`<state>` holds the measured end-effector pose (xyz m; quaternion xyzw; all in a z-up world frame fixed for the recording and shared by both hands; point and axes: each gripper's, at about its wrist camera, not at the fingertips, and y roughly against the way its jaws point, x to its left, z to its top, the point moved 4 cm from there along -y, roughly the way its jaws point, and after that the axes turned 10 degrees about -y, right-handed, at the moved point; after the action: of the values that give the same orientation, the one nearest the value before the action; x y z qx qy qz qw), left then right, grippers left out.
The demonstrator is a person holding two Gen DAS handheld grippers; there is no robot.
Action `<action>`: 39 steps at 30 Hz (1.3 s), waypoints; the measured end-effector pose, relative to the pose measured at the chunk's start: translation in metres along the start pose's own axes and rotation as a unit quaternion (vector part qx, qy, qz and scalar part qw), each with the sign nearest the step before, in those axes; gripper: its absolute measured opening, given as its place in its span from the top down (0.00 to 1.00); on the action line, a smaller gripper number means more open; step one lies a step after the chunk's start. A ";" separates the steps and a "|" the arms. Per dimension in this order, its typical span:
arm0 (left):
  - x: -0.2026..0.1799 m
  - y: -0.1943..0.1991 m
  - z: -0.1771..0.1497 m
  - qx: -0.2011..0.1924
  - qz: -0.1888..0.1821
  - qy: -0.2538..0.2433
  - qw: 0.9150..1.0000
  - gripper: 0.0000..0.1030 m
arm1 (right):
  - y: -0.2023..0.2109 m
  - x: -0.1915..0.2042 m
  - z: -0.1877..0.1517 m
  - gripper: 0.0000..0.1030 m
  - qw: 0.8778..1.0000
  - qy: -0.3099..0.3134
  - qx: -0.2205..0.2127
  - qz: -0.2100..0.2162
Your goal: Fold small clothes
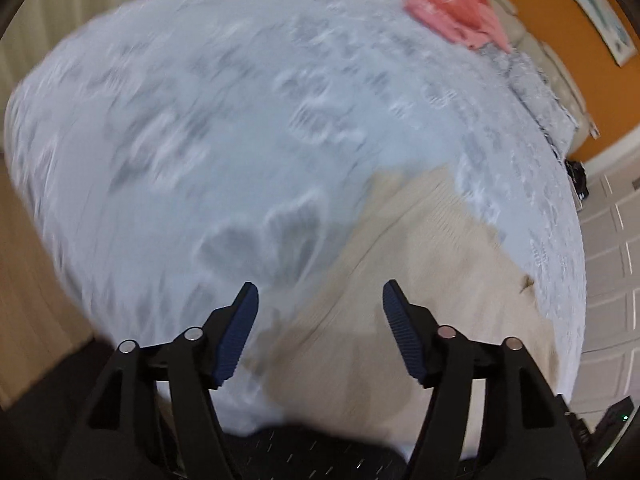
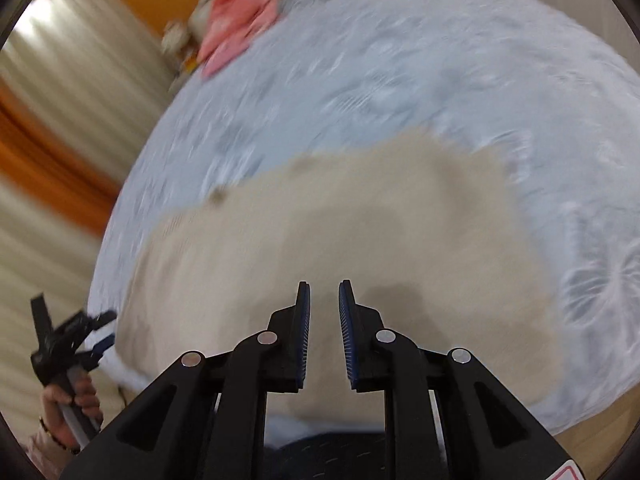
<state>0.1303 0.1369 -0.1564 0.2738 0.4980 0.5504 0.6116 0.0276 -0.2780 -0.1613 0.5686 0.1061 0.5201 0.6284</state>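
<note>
A beige garment (image 2: 340, 240) lies spread on the near edge of a bed (image 1: 200, 140) covered in a pale blue-grey patterned quilt (both views are motion-blurred). Above the garment, the right hand-held gripper (image 2: 324, 292) hovers with its fingers a narrow gap apart, gripping nothing. The left hand-held gripper (image 1: 320, 296), fingers spread wide and empty, sits off the garment's left edge, over the quilt. Far beyond the garment, at the bed's head, rests what appears to be a crumpled pink cloth (image 1: 452, 4).
</note>
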 end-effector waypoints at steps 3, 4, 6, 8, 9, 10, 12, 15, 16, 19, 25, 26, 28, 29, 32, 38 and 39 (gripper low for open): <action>0.015 -0.011 -0.027 0.045 -0.022 0.062 0.997 0.31 | -0.026 0.044 -0.003 0.84 0.998 0.051 0.027 -0.009; 0.017 -0.015 -0.036 0.059 -0.032 0.086 0.994 0.30 | -0.035 0.059 0.002 0.85 0.998 0.061 0.034 -0.009; 0.023 -0.023 -0.047 0.077 -0.051 0.135 0.987 0.25 | -0.049 0.079 0.004 0.88 0.996 0.077 0.046 -0.011; 0.027 -0.032 -0.055 0.094 -0.077 0.185 0.975 0.23 | -0.071 0.096 0.004 0.89 0.993 0.094 0.060 -0.025; 0.028 -0.039 -0.058 0.104 -0.094 0.211 0.967 0.23 | -0.081 0.100 0.001 0.89 0.992 0.098 0.069 -0.033; 0.027 -0.044 -0.059 0.109 -0.107 0.225 0.962 0.23 | -0.096 0.101 -0.001 0.89 0.990 0.102 0.088 -0.046; 0.024 -0.047 -0.057 0.105 -0.101 0.223 0.964 0.28 | -0.126 0.093 -0.008 0.91 0.984 0.107 0.119 -0.081; 0.012 -0.034 -0.045 0.061 -0.146 0.196 0.968 0.75 | -0.132 0.091 -0.009 0.92 0.985 0.108 0.112 -0.078; 0.007 -0.027 -0.041 0.050 -0.146 0.186 0.970 0.76 | -0.132 0.091 -0.008 0.92 0.985 0.101 0.115 -0.076; -0.036 0.012 -0.022 -0.004 -0.188 0.109 0.976 0.79 | -0.133 0.087 -0.006 0.93 0.987 0.090 0.121 -0.061; -0.176 0.082 -0.021 -0.055 -0.266 -0.093 0.958 0.80 | -0.124 0.066 0.002 0.94 0.992 0.023 0.124 0.007; -0.196 0.086 -0.027 -0.054 -0.272 -0.121 0.953 0.80 | -0.116 0.061 0.005 0.94 0.992 0.002 0.122 0.029; -0.242 0.089 -0.049 -0.047 -0.279 -0.187 0.941 0.80 | -0.093 0.044 0.013 0.92 0.992 -0.039 0.103 0.067; -0.272 0.085 -0.066 -0.035 -0.282 -0.225 0.932 0.80 | -0.071 0.027 0.019 0.92 0.991 -0.061 0.081 0.088; -0.325 0.061 -0.105 -0.006 -0.274 -0.287 0.918 0.80 | -0.009 -0.048 0.028 0.86 0.987 -0.124 0.021 0.096; -0.378 -0.020 -0.213 0.092 -0.180 -0.396 0.896 0.70 | 0.077 -0.182 0.007 0.82 0.979 -0.201 -0.034 0.010; -0.377 -0.020 -0.222 0.077 -0.163 -0.406 0.896 0.65 | 0.085 -0.187 0.004 0.79 0.978 -0.203 -0.034 0.014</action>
<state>-0.0252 -0.2717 -0.1362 0.4348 0.2845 0.2435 0.8190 -0.0964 -0.4412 -0.1751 0.6422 -0.0497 0.4059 0.6483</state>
